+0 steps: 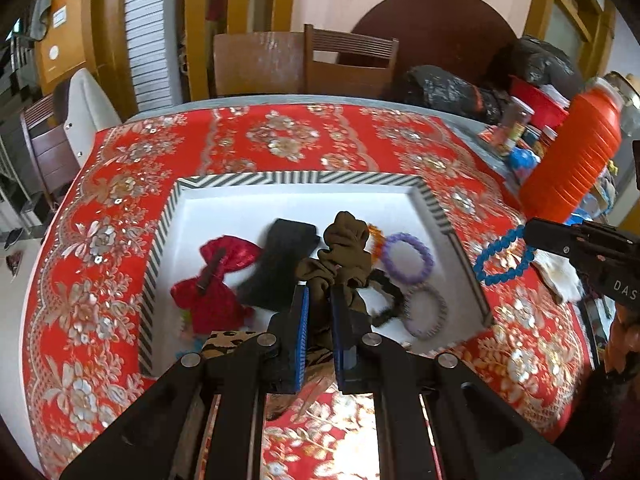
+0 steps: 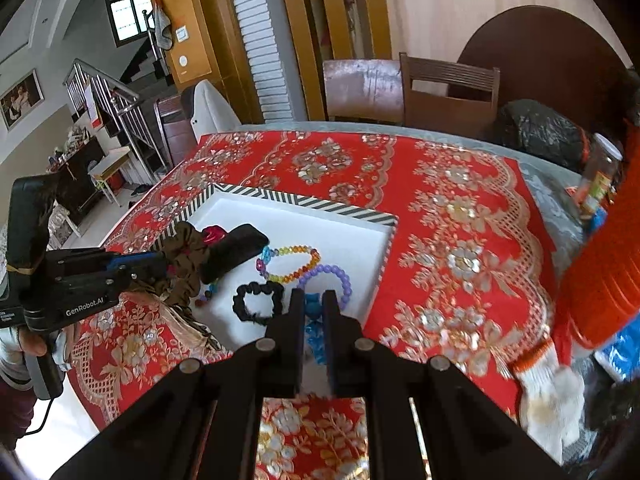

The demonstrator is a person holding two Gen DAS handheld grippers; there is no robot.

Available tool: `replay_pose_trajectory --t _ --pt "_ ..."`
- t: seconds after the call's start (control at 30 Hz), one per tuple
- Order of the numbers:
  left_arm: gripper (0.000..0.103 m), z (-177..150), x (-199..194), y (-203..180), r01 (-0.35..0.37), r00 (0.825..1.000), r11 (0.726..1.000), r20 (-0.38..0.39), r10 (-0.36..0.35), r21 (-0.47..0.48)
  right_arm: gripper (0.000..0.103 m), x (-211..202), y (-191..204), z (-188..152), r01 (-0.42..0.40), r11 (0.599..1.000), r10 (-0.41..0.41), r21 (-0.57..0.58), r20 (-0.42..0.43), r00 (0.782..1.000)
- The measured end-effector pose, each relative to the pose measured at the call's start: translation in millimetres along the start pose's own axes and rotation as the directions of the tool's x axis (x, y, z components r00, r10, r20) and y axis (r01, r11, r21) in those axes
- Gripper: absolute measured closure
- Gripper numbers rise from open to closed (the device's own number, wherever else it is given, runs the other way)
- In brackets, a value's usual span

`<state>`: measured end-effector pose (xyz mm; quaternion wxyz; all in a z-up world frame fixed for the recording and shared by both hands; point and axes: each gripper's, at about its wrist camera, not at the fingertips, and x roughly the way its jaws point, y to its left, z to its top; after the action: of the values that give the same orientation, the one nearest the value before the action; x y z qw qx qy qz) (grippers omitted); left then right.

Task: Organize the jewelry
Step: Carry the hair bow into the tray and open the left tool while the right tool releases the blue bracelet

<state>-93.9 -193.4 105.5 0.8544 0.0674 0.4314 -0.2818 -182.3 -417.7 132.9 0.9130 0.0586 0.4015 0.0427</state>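
My left gripper is shut on an olive-brown scrunchie and holds it over the near edge of the striped-rim white tray. It also shows in the right wrist view with the scrunchie. My right gripper is shut on a blue bead bracelet, just over the tray's near right part; in the left wrist view the bracelet hangs from it. In the tray lie a red bow, a black band, a purple bracelet, a black scrunchie and a multicoloured bead bracelet.
The tray sits on a red floral tablecloth. An orange ribbed container and jars stand at the right edge. A white glove lies at the near right. Wooden chairs stand behind the table.
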Motion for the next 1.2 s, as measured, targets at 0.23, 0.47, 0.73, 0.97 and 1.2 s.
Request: replay_pose_trajectory --t 0.23,0.47,0.73,0.97,1.2 --pt "0.081 18.1 16.5 21.9 -0.04 0.999 0.999 -0.006 0.04 -0.024 0.094 41.5 2.2 23.8 0.016 1.0 -0.017 -0.013 -0.048 0.999" --pt "0.081 37.4 35.2 46.5 -0.074 0.997 0.993 -0.011 0.073 -0.094 0.094 74.3 -0.4 45.6 0.037 0.999 -0.038 -0.019 -0.071 0.997" --pt "0.081 52.2 51.3 72.7 -0.098 0.995 0.974 -0.001 0.1 -0.203 0.094 114.0 -10.6 59.9 0.068 0.998 -0.068 0.004 -0.077 0.995" --pt "0.081 57.1 65.7 92.3 -0.136 0.99 0.954 -0.004 0.14 -0.268 0.094 143.5 -41.8 56.3 0.145 0.984 -0.135 0.101 -0.1 0.986" --pt "0.081 43.8 88.2 86.0 -0.147 0.988 0.961 -0.074 0.134 -0.234 0.094 164.9 -41.2 40.3 0.19 0.981 -0.18 0.046 -0.159 0.971"
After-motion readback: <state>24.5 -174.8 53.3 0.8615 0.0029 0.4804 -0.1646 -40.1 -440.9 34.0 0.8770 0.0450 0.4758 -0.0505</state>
